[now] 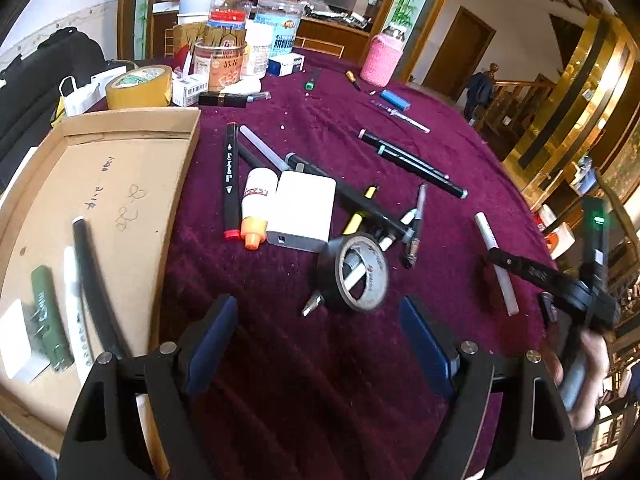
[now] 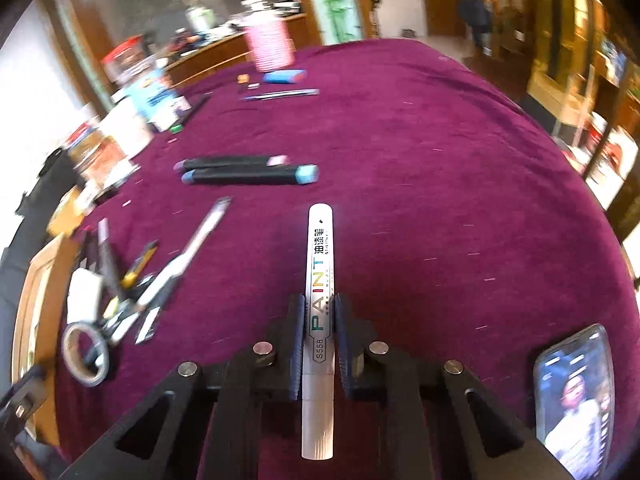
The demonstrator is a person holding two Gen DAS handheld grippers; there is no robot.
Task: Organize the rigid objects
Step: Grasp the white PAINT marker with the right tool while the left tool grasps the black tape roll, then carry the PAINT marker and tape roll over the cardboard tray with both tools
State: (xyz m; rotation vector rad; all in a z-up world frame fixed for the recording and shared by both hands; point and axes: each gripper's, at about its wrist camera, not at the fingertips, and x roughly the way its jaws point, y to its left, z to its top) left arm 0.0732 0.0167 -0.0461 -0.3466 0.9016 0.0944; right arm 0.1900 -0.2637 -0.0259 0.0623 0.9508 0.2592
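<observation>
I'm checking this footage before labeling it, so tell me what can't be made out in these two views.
- Left wrist view: items in the cardboard tray are motion-blurred; the green one's label is unreadable.
- Right wrist view: the pile around the tape roll is smeared; single pens can't be separated.
- Right wrist view: the paint marker's small print is too fine, and the right gripper hides its sides.

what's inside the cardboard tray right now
The cardboard tray holds a green tool, a black marker, a white pen and a white block. The left gripper covers its near corner.
</observation>
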